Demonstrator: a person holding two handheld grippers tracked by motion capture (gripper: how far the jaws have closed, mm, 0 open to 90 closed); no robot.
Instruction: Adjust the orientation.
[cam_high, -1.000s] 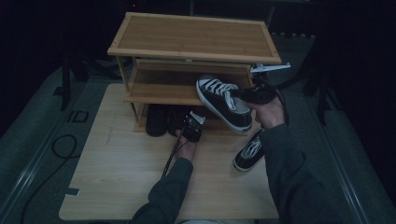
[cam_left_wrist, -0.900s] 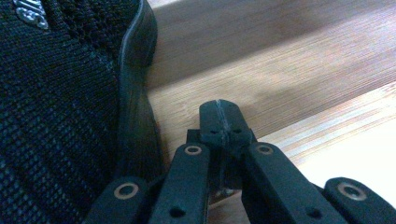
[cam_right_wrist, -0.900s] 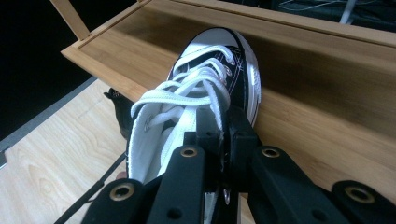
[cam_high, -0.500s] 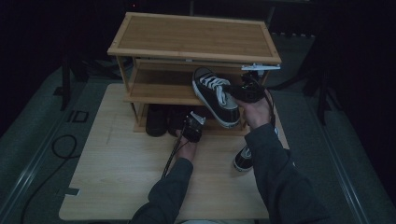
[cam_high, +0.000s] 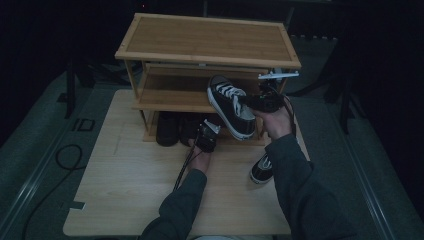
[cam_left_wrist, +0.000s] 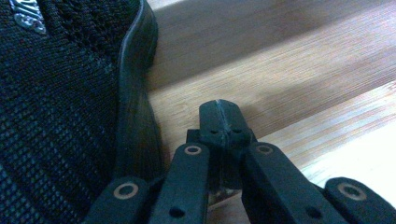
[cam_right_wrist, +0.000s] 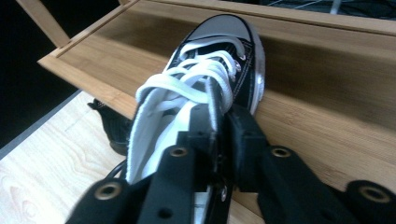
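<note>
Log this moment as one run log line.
right gripper: jaws just opening, sneaker side between them, toe over middle shelf | left gripper: shut, empty, beside black mesh shoe

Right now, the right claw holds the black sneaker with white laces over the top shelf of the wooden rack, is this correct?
Not quite. The right claw holds the black sneaker by its side wall, but at the middle shelf of the wooden rack, not the top one. The high view shows this.
</note>
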